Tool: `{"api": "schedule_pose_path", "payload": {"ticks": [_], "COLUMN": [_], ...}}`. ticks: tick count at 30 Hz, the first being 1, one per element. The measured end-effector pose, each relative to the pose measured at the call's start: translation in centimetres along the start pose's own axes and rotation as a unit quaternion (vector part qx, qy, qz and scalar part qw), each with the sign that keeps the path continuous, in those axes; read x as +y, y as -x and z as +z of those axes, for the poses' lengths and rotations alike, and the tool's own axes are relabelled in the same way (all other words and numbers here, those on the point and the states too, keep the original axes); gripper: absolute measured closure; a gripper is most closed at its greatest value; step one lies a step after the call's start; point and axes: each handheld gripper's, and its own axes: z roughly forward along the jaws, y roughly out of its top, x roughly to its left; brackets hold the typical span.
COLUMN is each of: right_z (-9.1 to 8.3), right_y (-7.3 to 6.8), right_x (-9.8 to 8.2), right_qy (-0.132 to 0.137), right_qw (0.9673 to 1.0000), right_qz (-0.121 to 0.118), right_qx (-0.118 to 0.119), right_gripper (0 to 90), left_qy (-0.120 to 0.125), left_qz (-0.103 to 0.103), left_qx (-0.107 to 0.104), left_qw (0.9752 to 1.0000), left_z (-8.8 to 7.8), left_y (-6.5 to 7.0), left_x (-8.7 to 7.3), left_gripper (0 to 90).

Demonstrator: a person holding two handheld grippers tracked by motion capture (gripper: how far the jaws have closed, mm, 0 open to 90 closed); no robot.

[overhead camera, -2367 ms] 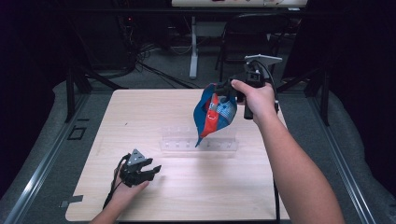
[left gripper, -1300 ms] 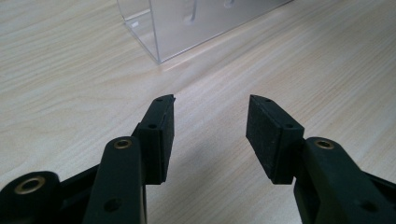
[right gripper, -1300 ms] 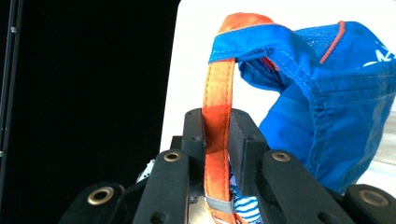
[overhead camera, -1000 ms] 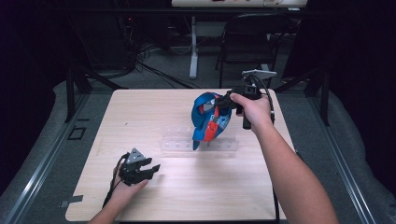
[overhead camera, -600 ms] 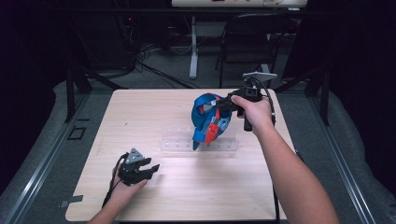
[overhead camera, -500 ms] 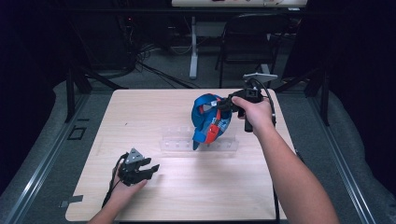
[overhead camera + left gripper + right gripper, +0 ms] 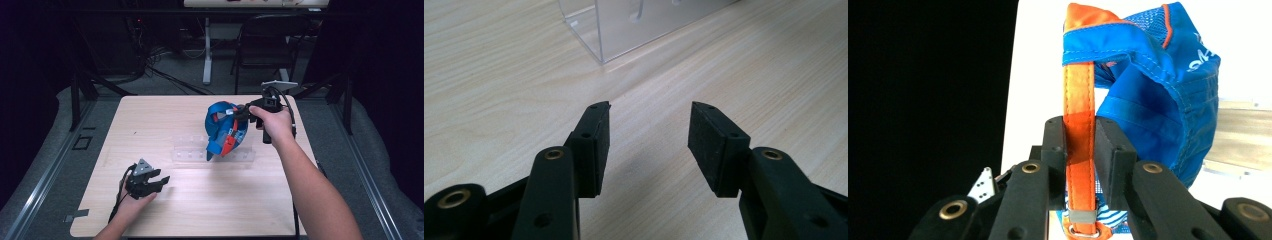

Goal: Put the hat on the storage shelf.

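Right gripper (image 7: 1080, 145) is clamped on the orange strap (image 7: 1079, 100) of a blue cap (image 7: 224, 129), holding it above the clear plastic rack (image 7: 212, 152) mid-table (image 7: 200, 200). Left gripper (image 7: 159, 181) rests near the front-left of the table, jaws wide apart, holding nothing. Rack details are hard to make out.

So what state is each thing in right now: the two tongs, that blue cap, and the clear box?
Left tongs: open, holding nothing, low over the table.
Right tongs: shut on the cap's orange strap.
Blue cap: lifted, hanging from the right tongs above the clear box.
Clear box: lying on the table, not gripped.
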Motion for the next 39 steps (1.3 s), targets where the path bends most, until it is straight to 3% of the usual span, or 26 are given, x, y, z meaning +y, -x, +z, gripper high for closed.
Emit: {"api": "schedule_pose_path", "payload": {"ticks": [12,18,31,39], "right_z": [-0.9,-1.2,-1.6,-1.4], "right_y": [0.5,1.4,4.4,5.9], "right_x": [-0.4,-1.2,-4.5,-7.1], "right_qy": [0.01,0.019,0.021,0.009], "right_qw": [0.9996,0.9985,0.9965,0.9945], "right_qz": [-0.009,-0.021,-0.048,-0.073], "right_qx": [-0.023,-0.046,-0.065,-0.075], "right_gripper": [67.0,61.6,55.1,56.6], "left_qy": [-0.001,-0.002,-0.004,-0.004], "left_qz": [-0.001,-0.002,0.001,0.002], "left_qx": [0.001,0.001,0.002,0.004], "left_qw": [1.0,1.0,1.0,1.0], "left_z": [0.0,0.0,0.0,0.0], "left_y": [0.0,-0.1,-0.1,-0.1], "left_x": [0.0,0.0,0.0,0.0], "left_gripper": [51.2,50.9,50.8,50.8]}}
